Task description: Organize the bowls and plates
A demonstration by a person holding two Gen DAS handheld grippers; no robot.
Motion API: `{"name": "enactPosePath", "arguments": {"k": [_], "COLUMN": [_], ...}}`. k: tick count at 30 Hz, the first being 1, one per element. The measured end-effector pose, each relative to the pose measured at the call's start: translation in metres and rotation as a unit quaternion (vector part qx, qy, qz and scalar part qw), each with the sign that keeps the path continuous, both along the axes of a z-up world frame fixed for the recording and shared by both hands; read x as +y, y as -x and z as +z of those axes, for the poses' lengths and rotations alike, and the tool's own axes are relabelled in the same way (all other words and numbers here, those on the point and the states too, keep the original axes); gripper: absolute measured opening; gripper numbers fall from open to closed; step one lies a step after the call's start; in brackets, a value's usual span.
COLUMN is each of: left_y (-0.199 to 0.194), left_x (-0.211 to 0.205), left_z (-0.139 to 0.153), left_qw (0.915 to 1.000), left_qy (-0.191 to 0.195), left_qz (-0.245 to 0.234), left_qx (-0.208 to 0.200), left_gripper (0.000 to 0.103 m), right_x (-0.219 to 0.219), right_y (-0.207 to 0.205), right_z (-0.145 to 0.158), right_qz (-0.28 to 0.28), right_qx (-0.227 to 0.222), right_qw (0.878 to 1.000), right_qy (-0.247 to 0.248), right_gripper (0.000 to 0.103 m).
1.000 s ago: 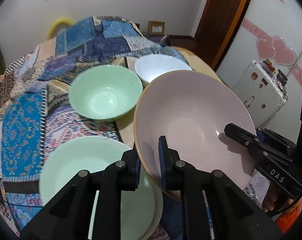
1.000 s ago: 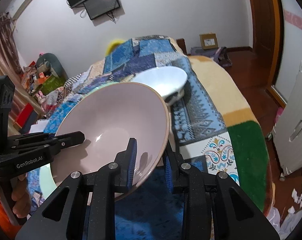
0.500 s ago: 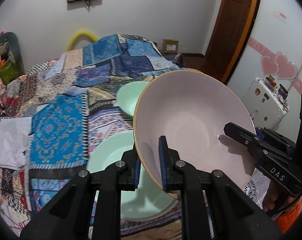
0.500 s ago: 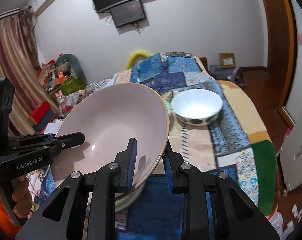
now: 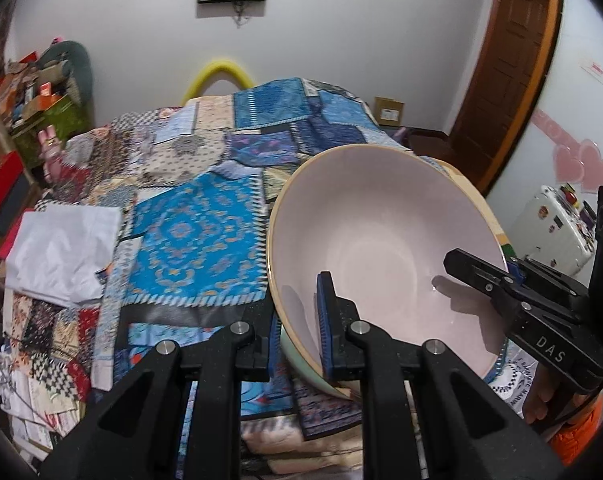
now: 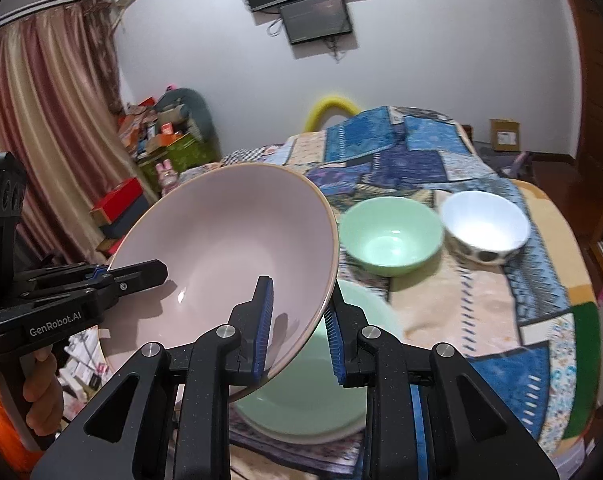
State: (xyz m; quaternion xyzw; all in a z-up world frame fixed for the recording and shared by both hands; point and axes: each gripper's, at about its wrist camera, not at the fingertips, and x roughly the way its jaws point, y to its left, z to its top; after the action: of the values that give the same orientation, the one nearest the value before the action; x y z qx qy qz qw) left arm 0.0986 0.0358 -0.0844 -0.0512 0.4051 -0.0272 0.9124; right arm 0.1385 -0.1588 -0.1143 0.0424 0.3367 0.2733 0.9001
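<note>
- Left gripper [image 5: 299, 330]: clamped on the near-left rim of the pink bowl [image 5: 385, 248], one pad inside the bowl and one outside; seen from the right wrist view at the bowl's far-left rim [image 6: 101, 274].
- Pink bowl [image 6: 225, 248]: held tilted in the air by both grippers, above the large green plate [image 6: 313, 392] lying near the front edge of the bed [image 6: 481, 296]; contact between bowl and plate cannot be told.
- Right gripper [image 6: 299, 330]: clamped on the bowl's right rim, blue pads on either side of the wall; visible from the left wrist view at the right rim [image 5: 505, 276].
- Small green bowl [image 6: 391, 236]: upright on the patchwork quilt [image 5: 197, 232], beyond the plate.
- White bowl [image 6: 485, 228]: upright just right of the green bowl, toward the bed's right edge.
</note>
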Motion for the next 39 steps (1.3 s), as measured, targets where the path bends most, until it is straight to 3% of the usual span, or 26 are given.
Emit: {"name": "enactPosePath", "arguments": {"k": [10,19,39], "left_y": [0.015,0.017,0.002], "left_x": [0.055,0.096,0.141], "left_z": [-0.016,-0.047,-0.125], "left_qw": [0.9989,0.9960,0.9852], "left_qy": [-0.006,-0.003,0.036], "left_qz": [0.044,0.074,0.096], "left_qx": [0.018,0.051,0.137], "left_gripper": [0.016,0.016,0.018], "right_x": [0.055,0.099,0.152], "right_y": [-0.001,-0.006,-0.026], "right_z": [-0.013,-0.037,-0.094], "right_qz": [0.050,0.086,0.124], "right_qx": [0.016,0.044,0.109], "right_qw": [0.999,0.995,0.983], "right_qy": [0.008,0.026,0.085], "right_gripper": [0.023,0.023,0.023]}}
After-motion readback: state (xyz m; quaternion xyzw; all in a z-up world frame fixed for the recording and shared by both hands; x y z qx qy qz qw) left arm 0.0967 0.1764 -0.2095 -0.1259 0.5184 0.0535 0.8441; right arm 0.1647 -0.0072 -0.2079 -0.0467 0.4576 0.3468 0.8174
